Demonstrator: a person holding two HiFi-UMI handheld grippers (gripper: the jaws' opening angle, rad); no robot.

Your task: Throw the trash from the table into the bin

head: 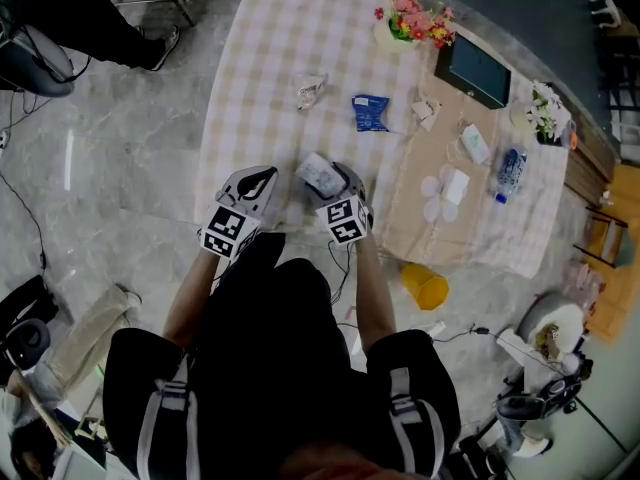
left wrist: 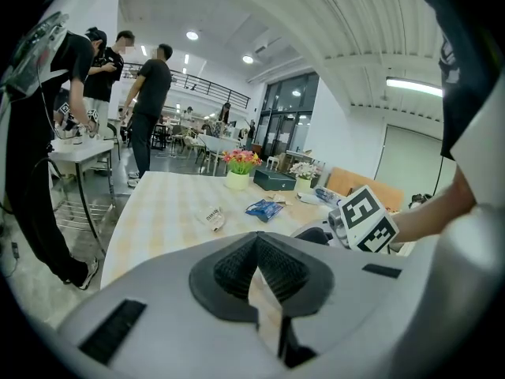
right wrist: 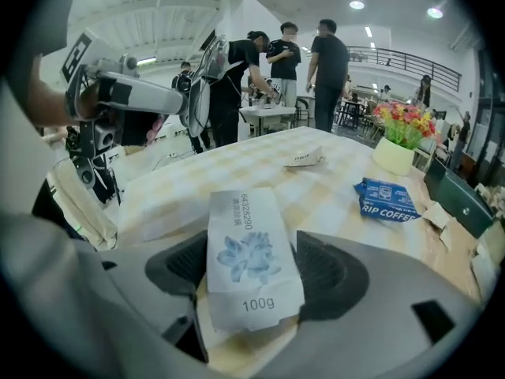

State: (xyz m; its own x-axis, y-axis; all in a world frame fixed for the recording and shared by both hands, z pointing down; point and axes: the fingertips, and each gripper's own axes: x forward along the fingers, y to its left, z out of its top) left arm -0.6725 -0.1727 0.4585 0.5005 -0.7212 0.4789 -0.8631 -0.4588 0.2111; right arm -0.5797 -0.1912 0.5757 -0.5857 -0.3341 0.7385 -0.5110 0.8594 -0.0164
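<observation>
Checked tablecloth [head: 260,58] fills my view. At centre-left, the left gripper [head: 252,184] has its jaws together and empty. The white packet [head: 318,173] lies at the near table edge between the right gripper's [head: 338,190] spread jaws. I'd close squarely across its middle before lifting.

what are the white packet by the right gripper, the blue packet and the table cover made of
White packet: looks like matte paper, flat with crisp folded edges; possibly coated. Blue packet: probably thin plastic film, printed and crumpled. Table cover: seemingly soft checked cloth, draping in folds over the edge.
</observation>
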